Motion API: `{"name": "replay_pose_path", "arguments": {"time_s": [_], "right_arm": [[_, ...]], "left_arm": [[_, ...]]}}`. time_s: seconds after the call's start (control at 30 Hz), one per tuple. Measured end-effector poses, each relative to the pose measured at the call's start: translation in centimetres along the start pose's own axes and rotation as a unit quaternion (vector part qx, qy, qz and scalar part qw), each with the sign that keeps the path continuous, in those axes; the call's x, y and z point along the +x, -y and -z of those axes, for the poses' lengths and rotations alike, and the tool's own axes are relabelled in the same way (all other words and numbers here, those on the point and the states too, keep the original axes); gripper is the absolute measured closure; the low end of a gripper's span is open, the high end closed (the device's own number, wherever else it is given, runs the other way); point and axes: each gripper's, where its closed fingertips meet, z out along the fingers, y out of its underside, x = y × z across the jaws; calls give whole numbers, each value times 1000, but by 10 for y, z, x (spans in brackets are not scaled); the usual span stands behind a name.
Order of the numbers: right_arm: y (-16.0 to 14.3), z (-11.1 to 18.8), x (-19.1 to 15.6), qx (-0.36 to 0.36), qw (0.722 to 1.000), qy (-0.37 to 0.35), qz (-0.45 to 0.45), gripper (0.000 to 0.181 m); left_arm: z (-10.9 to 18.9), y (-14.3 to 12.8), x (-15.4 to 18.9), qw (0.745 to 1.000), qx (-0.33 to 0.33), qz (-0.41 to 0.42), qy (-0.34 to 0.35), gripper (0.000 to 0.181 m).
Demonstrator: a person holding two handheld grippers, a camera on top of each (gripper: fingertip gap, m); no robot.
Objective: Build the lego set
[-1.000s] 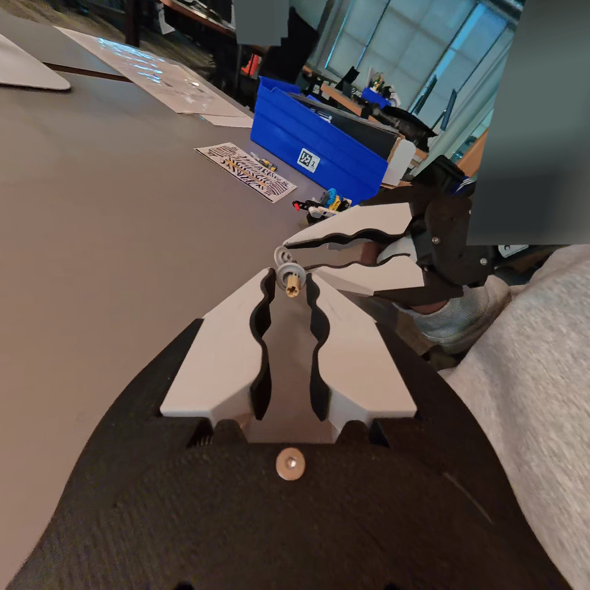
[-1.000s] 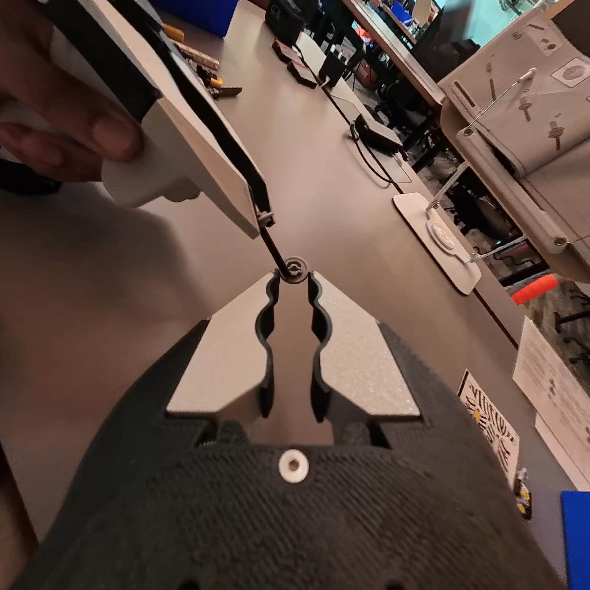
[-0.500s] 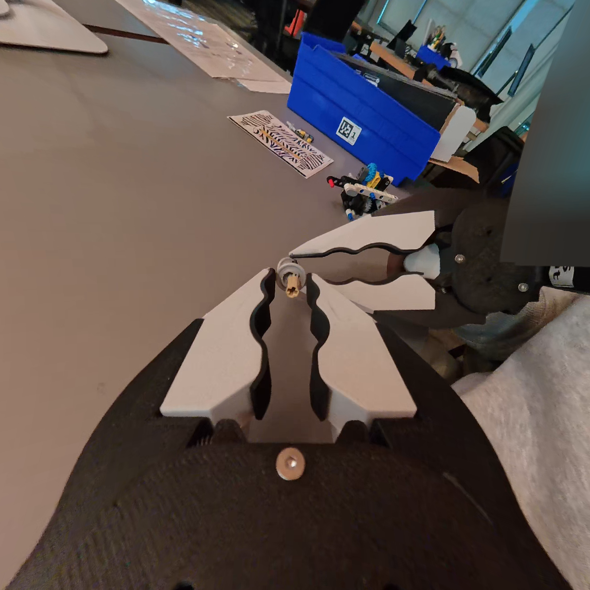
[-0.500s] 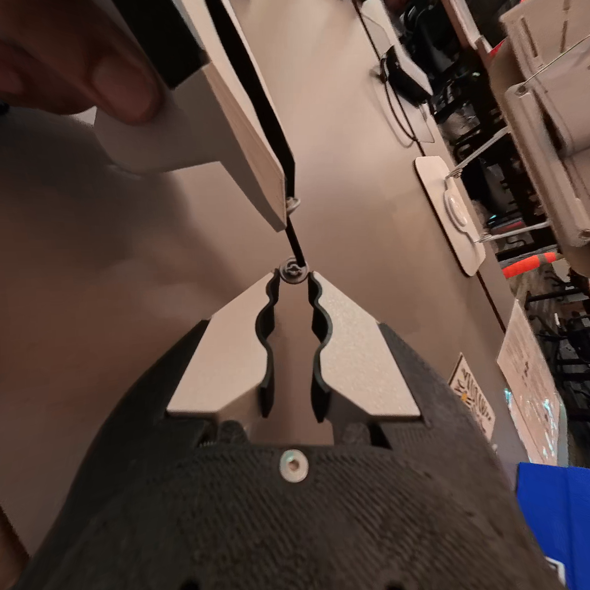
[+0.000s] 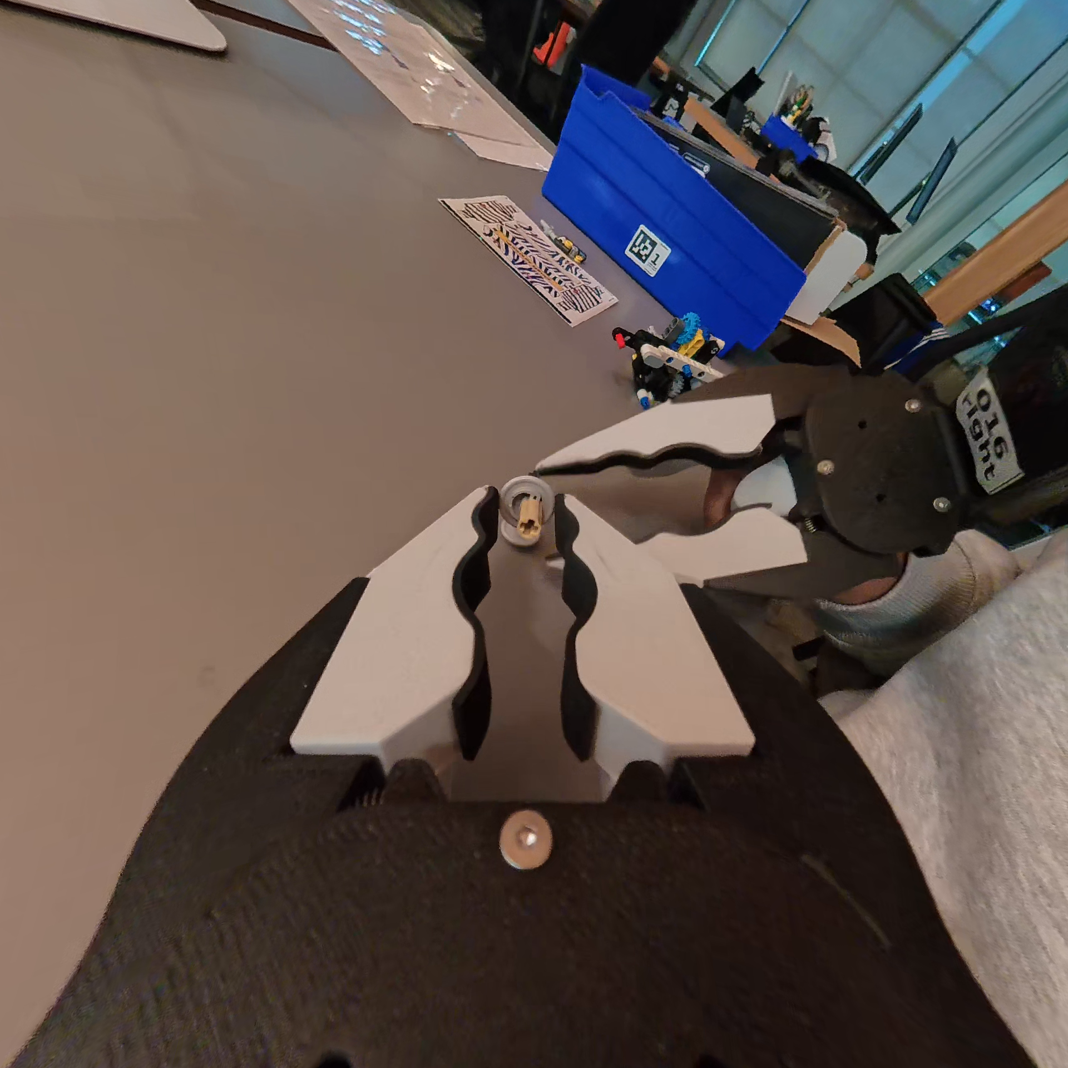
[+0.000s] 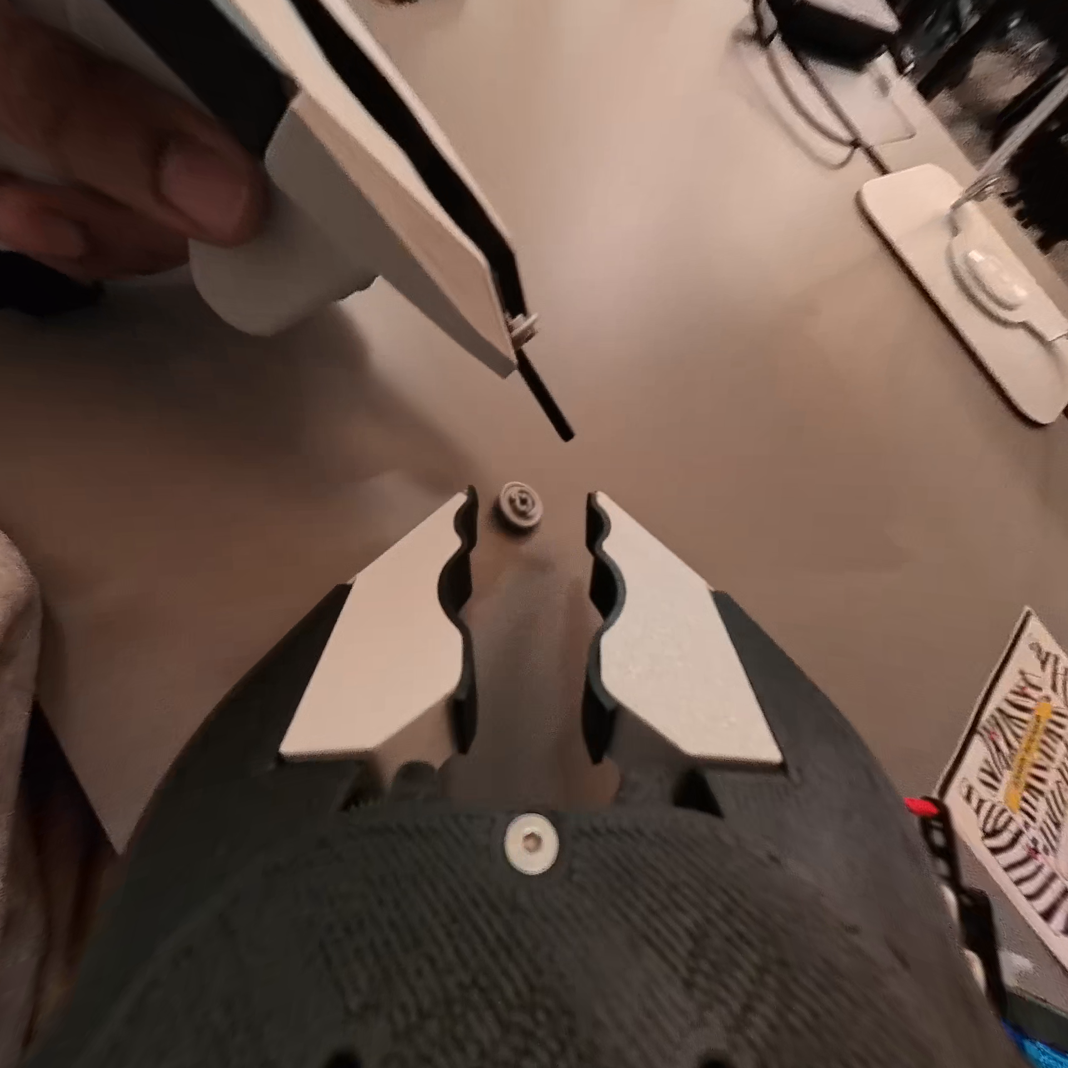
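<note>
Right now the left gripper (image 5: 525, 508) is clamping a black axle (image 6: 543, 399) carrying a grey bushing (image 5: 523, 508), midair above the table (image 5: 231, 347). The right gripper (image 6: 530, 497) is standing spread, a second bushing (image 6: 519, 508) loose between its tips. Tiny, stiff, slick parts: pinch across the bushing rim

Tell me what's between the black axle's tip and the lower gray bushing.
Nothing: right wrist view shows an open gap between black axle and lower gray bushing.

Left hand-held gripper (image 5: 526, 508) clamped; right hand-held gripper (image 6: 529, 500) parted.
</note>
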Motion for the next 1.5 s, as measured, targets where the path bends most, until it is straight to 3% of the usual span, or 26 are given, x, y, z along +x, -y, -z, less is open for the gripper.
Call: {"name": "replay_pose_path", "arguments": {"time_s": [0.03, 0.23, 0.43, 0.57, 0.73, 1.07, 1.3, 1.5], "right_arm": [[4, 2, 3, 13, 1000, -6, -1, 145], [26, 17, 7, 91, 996, -15, 19, 157], [12, 14, 18, 63, 997, -27, 26, 157], [3, 11, 14, 49, 997, 36, -46, 159], [-2, 3, -6, 22, 980, 124, -152, 149], [-10, -10, -5, -17, 984, 115, -136, 162], [-9, -4, -13, -9, 965, 199, -170, 164], [-9, 4, -28, -5, 961, 244, -132, 163]], "left_arm": [[0, 0, 0, 1000, -1, 2, -1, 166], [-2, -3, 11, 999, -7, 32, -41, 166], [5, 6, -3, 998, 14, 58, -36, 165], [13, 14, -22, 998, 32, 56, -12, 166], [11, 15, -17, 996, 41, 70, -40, 166], [10, 17, -17, 991, 47, 105, -72, 165], [9, 17, -17, 989, 43, 116, -86, 166], [9, 16, -15, 988, 41, 118, -93, 166]]}}
